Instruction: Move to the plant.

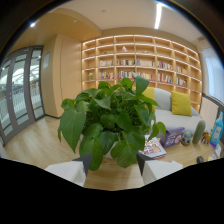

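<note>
A leafy green plant (111, 119) with broad heart-shaped leaves stands just ahead of my gripper (114, 165) and fills the middle of the gripper view. Its pot is hidden behind the leaves. My fingers (84, 163) are open, one at each side below the lowest leaves, with nothing held between them. The lowest leaves hang down almost to the fingertips. The plant rests on a wooden table (107, 177).
Beyond the plant stands a wide bookshelf wall (145, 65) and a grey sofa (176, 119) with a yellow cushion (181, 103). A purple box (173, 136), a magazine (154, 149) and bottles (199, 132) lie to the right. Glass doors (20, 90) are at the left.
</note>
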`<state>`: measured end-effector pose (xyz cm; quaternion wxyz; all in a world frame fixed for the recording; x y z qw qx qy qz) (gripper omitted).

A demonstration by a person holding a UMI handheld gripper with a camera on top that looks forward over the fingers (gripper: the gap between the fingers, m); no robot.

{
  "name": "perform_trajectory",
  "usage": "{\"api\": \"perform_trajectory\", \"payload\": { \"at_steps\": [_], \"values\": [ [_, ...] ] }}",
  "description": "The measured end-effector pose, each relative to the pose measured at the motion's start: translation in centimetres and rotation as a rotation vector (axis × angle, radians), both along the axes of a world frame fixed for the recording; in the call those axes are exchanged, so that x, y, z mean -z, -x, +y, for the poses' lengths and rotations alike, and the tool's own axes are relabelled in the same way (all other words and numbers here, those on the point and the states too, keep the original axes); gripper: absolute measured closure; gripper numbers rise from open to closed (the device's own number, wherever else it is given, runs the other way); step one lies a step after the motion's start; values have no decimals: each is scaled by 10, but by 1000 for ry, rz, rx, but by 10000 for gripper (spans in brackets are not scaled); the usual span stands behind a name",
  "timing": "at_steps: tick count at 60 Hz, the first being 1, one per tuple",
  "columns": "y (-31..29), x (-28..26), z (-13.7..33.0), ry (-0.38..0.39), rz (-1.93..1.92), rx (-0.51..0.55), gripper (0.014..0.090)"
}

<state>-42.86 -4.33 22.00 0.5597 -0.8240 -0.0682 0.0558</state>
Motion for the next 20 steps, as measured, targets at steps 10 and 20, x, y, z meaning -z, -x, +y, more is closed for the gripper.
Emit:
{"api": "perform_trajectory", "payload": {
  "at_steps": [10,20],
  "values": [
    [-3,1,2,3,-2,4,191],
    [-2,2,0,0,-12,-8,193]
  ]
}}
